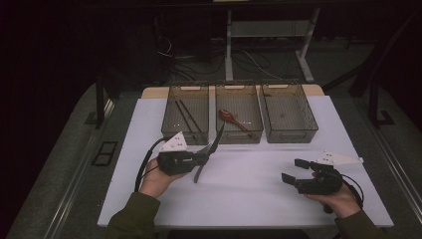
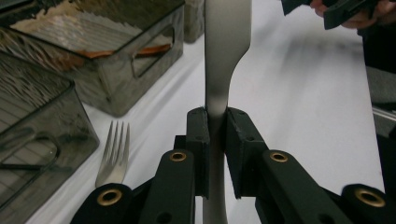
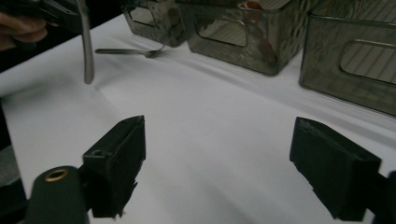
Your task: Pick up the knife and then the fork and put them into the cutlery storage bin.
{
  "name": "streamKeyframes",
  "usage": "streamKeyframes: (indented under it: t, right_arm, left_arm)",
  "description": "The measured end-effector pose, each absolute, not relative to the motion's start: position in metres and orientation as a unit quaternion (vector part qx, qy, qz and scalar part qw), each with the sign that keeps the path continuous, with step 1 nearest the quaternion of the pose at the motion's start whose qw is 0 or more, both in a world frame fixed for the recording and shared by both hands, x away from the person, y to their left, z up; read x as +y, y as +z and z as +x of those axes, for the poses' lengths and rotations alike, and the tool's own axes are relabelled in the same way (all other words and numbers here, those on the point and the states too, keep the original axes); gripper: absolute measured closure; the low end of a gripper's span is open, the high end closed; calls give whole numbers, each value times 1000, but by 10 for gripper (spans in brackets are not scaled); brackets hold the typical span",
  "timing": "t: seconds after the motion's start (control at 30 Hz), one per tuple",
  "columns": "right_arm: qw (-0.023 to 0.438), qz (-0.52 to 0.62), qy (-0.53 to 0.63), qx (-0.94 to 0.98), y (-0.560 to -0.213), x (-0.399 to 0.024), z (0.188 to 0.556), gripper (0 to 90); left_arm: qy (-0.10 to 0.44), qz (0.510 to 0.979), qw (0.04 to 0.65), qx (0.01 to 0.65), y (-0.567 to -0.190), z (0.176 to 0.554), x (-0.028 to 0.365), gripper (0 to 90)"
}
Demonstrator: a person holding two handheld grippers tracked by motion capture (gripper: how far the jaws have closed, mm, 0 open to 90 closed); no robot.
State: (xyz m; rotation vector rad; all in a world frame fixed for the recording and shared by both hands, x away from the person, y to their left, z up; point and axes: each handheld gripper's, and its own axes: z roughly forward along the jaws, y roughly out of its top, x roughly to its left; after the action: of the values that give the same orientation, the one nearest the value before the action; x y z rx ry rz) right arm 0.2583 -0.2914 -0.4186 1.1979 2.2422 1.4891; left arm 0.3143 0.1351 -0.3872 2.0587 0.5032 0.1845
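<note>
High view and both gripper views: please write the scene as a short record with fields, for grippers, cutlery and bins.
left gripper: shut on a metal utensil, gripped at its handle
right gripper: open, nothing between the jaws
fork: flat on the white table, near the bins
left bin: two dark sticks
middle bin: wooden spoon
right bin: looks empty
</note>
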Motion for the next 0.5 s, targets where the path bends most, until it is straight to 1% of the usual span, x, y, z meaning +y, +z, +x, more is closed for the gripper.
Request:
streamKeyframes:
  t: [0.03,0.1,0.2,0.23,0.3,0.33,0.4,0.43,0.5]
  right_arm:
    - [93,401,506,758,-417,-291,259,152]
    - [99,393,501,765,-414,-288,260,160]
    - [91,392,492,772,-412,-282,264,172]
    - [87,391,490,774,-411,-280,265,229]
    - [81,394,488,775,-408,-275,268,254]
    - [79,392,485,778,-407,-272,270,307]
    - [76,384,486,782,-403,-267,272,378]
    - [68,378,487,785,-402,-265,274,428]
    - [54,375,495,782,-399,-260,278,471]
  left_arm:
    - [76,843,490,210,-387,314,133,795]
    - [79,840,493,213,-385,313,130,795]
    - [85,833,499,221,-383,313,122,795]
    - [87,833,500,221,-382,313,119,795]
    - [92,830,501,226,-382,313,113,795]
    - [95,829,502,227,-382,313,110,795]
    - [99,829,502,226,-381,312,103,795]
    - [99,826,506,228,-382,312,99,795]
    - [100,824,508,231,-381,313,93,794]
